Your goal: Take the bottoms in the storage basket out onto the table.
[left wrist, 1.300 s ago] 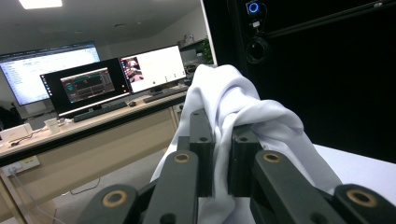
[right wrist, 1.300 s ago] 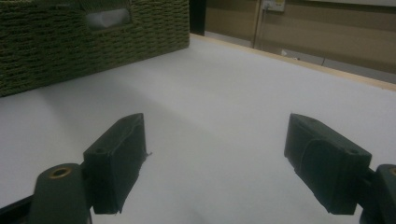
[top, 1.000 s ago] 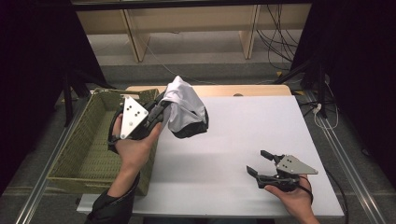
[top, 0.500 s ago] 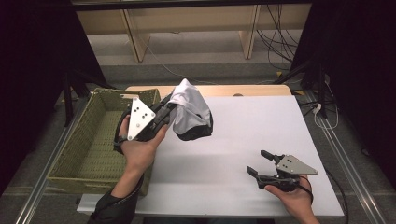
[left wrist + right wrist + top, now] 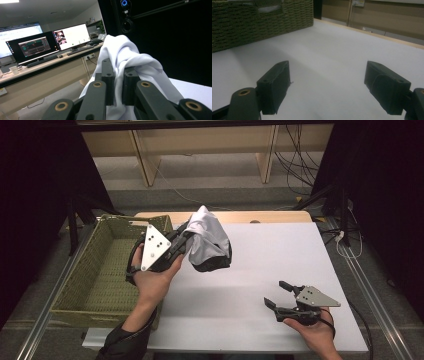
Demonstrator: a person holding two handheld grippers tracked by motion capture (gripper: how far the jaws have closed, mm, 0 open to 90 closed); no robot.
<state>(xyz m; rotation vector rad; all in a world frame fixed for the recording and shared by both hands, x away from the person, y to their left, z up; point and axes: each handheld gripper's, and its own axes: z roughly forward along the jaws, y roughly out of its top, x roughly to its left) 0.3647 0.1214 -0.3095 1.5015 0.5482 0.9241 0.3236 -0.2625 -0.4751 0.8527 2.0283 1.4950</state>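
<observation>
Cloth [image 5: 207, 237], clamped in the left tongs [image 5: 184, 240], is now carried nearer the basket [image 5: 85, 297], while the right tongs [image 5: 277, 295] are held wide.

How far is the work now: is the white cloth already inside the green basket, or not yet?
Not yet. The left gripper has the white cloth pinched and lifted off the table, beside the green basket. The right gripper rests open and idle. Putting the cloth into the basket probably remains.
</observation>
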